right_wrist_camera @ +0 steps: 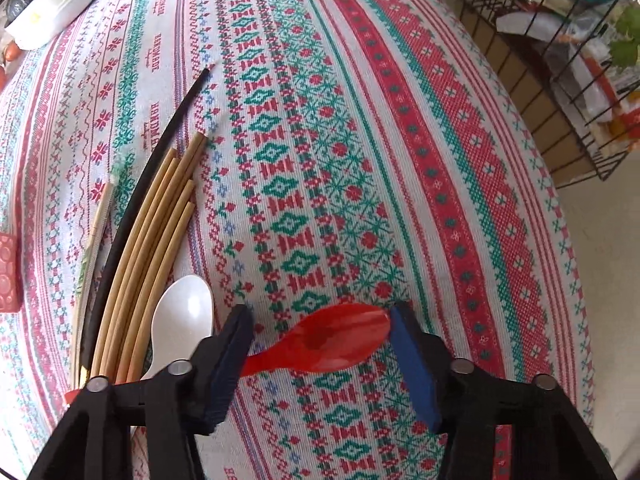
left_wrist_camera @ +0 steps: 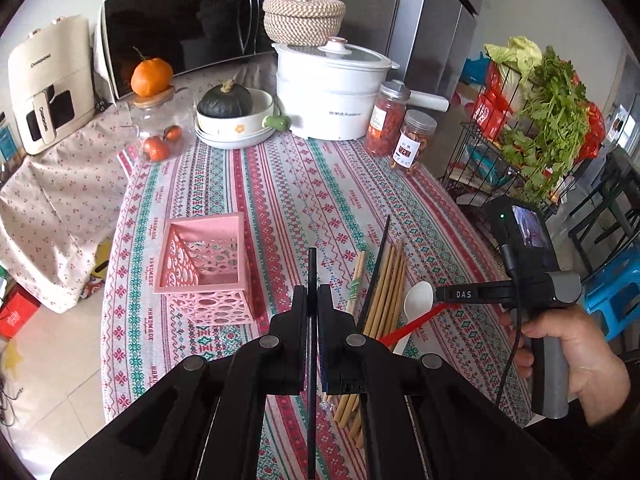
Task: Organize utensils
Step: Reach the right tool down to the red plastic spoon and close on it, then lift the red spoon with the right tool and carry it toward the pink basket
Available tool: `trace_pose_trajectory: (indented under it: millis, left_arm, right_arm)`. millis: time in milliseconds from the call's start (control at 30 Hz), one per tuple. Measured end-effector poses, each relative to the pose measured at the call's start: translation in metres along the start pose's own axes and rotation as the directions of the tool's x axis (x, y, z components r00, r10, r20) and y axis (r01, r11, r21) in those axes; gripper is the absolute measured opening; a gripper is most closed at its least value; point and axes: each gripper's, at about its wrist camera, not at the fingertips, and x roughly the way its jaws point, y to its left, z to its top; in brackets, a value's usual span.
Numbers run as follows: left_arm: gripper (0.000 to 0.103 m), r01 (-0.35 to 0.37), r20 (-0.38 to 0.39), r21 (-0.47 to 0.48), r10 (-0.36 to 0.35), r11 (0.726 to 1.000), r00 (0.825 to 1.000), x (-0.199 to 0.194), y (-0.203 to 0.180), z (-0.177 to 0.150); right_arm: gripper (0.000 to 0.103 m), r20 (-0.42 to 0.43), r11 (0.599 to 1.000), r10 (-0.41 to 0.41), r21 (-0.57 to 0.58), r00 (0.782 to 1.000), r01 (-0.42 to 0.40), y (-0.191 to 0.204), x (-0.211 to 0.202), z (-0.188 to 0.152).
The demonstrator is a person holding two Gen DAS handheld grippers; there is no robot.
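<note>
Claw fingers of the left claw (left_wrist_camera: 312, 304) stand nearly together, pinched on a single black chopstick (left_wrist_camera: 311, 276) that rises upright between the pads, lifted above the surface (left_wrist_camera: 304, 184). The right claw (right_wrist_camera: 320, 340) points down at the patterned tablecloth with its jaws about half apart; a red plastic spoon (right_wrist_camera: 340, 342) lies flat between them, its bowl tip just beside the blue pad on the right, though whether either pad presses it cannot be told. The spoon's handle runs off to the left under the other finger.

Just left of the red spoon lies a white plastic spoon (right_wrist_camera: 184, 312), bowl up, touching a bundle of bamboo chopsticks (right_wrist_camera: 160, 232). A second black chopstick (right_wrist_camera: 132, 208) lies along the bundle's left side, and a paper-wrapped pair of chopsticks (right_wrist_camera: 98, 220) rests just beyond that.

In the left wrist view a hand (left_wrist_camera: 576, 352) grips the handle of the right tool over these utensils. Left of the pile sits a pink perforated basket (left_wrist_camera: 204, 268), tilted, with nothing visible inside.

Farther back stand two jars of dried food (left_wrist_camera: 400, 132), a white electric pot (left_wrist_camera: 332, 92) with a woven basket (left_wrist_camera: 302, 16) behind it, a dark green squash (left_wrist_camera: 226, 100) in a bowl, and a microwave (left_wrist_camera: 180, 28).
</note>
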Motion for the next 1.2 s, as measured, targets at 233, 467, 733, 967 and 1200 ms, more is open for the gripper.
trace_pose_trajectory:
  millis: [233, 467, 733, 967, 1200]
  left_arm:
    - [0.004, 0.019, 0.027, -0.015, -0.018, 1.0, 0.999, -0.017, 0.007, -0.001]
    - [0.004, 0.023, 0.058, -0.032, -0.021, 0.999, 0.998, -0.031, 0.015, -0.001]
    - [0.004, 0.022, 0.067, -0.03, -0.02, 0.999, 0.998, -0.036, 0.017, -0.002]
    - [0.004, 0.02, 0.062, -0.027, -0.018, 0.999, 0.998, -0.034, 0.015, -0.002]
    - [0.004, 0.023, 0.062, -0.034, -0.021, 0.999, 0.998, -0.035, 0.017, -0.003]
  right_arm:
    - [0.008, 0.036, 0.998, 0.044, 0.035, 0.998, -0.045, -0.002, -0.002, 0.008]
    - [0.002, 0.057, 0.99, 0.132, 0.05, 0.99, -0.134, -0.013, -0.015, 0.008]
    - [0.015, 0.081, 0.992, 0.122, 0.03, 0.989, -0.125, -0.011, -0.032, -0.002]
    - [0.061, -0.001, 0.996, 0.063, 0.056, 0.998, -0.063, -0.021, -0.01, -0.015]
    - [0.004, 0.018, 0.998, 0.024, -0.058, 1.0, -0.023, -0.002, -0.009, -0.025]
